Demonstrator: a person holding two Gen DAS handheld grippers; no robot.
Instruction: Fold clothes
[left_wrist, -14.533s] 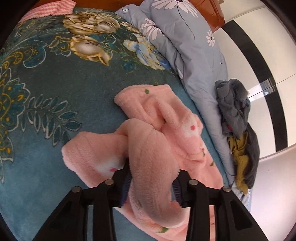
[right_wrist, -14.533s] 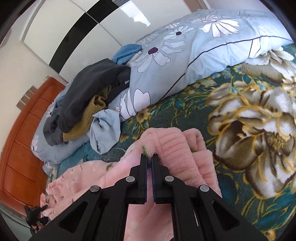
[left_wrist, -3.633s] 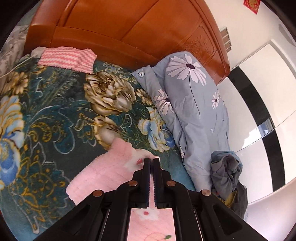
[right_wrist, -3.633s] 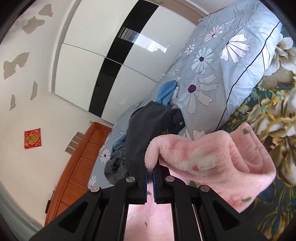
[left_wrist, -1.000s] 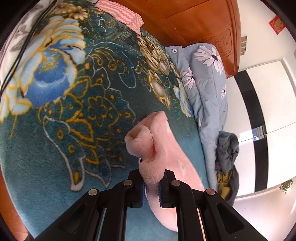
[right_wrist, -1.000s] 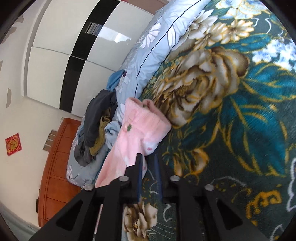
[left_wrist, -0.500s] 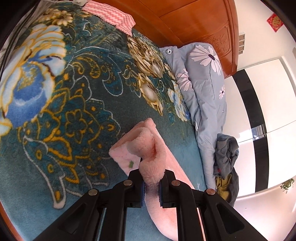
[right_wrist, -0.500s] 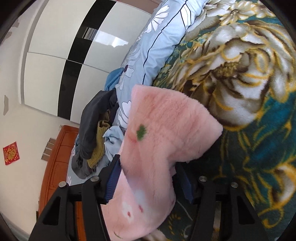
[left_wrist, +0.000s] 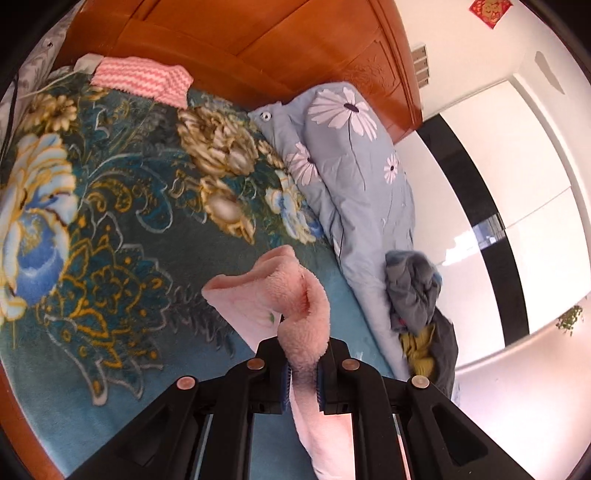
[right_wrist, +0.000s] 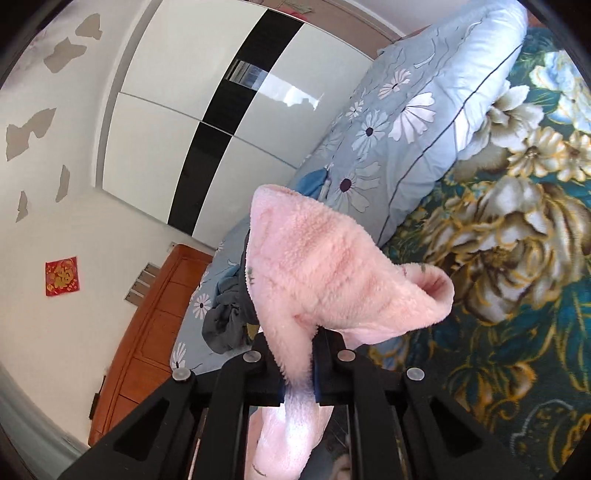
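Mid-fold, by the look of it: a fluffy pale-pink fleece garment (left_wrist: 295, 310) pinched at two places and lifted clear of the bed's teal floral plush blanket (left_wrist: 110, 229). Left hand-held gripper (left_wrist: 302, 369) clamped narrow on a thick roll of the fleece at lower centre of the left wrist view, a pink flap fanning out to upper left of the jaws and a tail hanging down between the black arms. Right hand-held gripper (right_wrist: 297, 363) closing on another bunch of the same pink fleece (right_wrist: 332, 273) at lower centre of the right wrist view, fabric already squeezed between the jaws, a broad fold draping over them toward centre right and curling into an open lip. Judged next: draw the two held points apart to pull the cloth taut and even, then lower it flat onto a bare patch of the blanket, keeping both pinches firm so that the plush does not slip. Garment thick, soft and limp, with faint small printed motifs, sagging under its own weight. At right of the left wrist view, a grey-blue daisy-print quilt (left_wrist: 354, 177) and a heap of dark grey and mustard clothes (left_wrist: 417, 314), well apart from the held fleece; a wooden headboard (left_wrist: 258, 44) across the top.
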